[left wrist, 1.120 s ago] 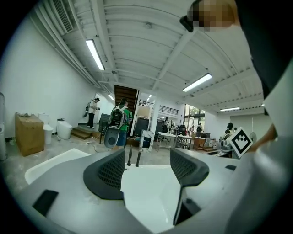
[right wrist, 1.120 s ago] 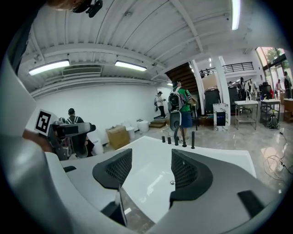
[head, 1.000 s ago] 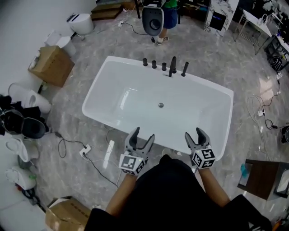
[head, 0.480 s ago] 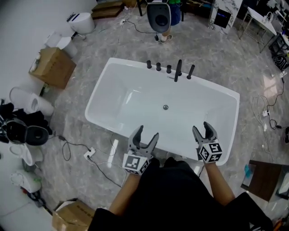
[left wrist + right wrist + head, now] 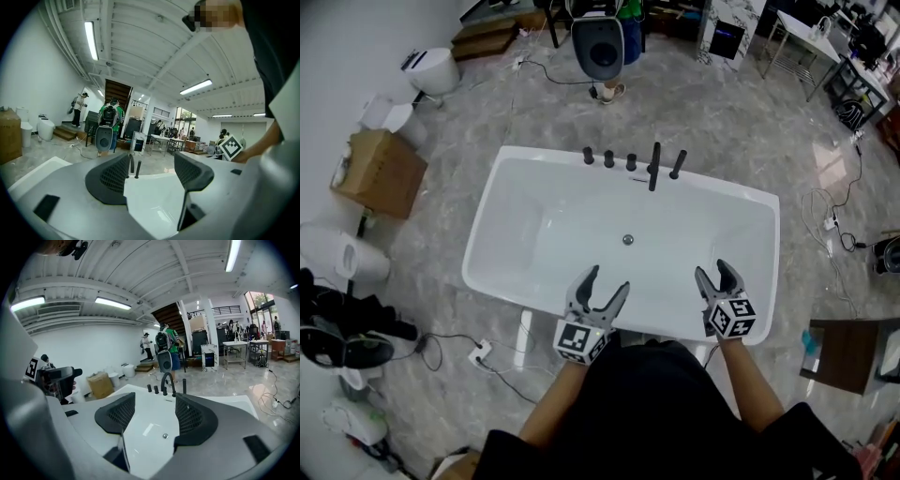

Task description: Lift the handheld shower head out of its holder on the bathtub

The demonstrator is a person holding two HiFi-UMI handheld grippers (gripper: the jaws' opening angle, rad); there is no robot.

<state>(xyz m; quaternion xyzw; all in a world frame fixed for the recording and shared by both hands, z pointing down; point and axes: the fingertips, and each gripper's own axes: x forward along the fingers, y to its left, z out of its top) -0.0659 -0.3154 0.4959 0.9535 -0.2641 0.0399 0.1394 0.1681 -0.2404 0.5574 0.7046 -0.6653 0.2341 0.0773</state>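
A white bathtub [image 5: 525,187] fills the middle of the head view. On its far rim stands a row of black fittings: three knobs, a curved spout [image 5: 654,166] and, rightmost, the slim handheld shower head [image 5: 677,165] upright in its holder. Both grippers hover over the near rim, far from the fittings. My left gripper [image 5: 604,284] is open and holds nothing. My right gripper [image 5: 713,273] is open and holds nothing too. In the right gripper view the shower head [image 5: 184,386] shows above the right jaw. In the left gripper view the shower head [image 5: 138,169] stands beside the spout, the knobs hidden by the left jaw.
A person with a backpack [image 5: 602,42] stands beyond the tub's far side. A cardboard box [image 5: 380,169] and toilets [image 5: 431,69] lie to the left. Cables [image 5: 487,352] run along the floor near the tub. A dark table [image 5: 842,354] stands at the right.
The head view has shifted, and both grippers now hover over the tub's near rim instead of short of it. Both have stayed open.
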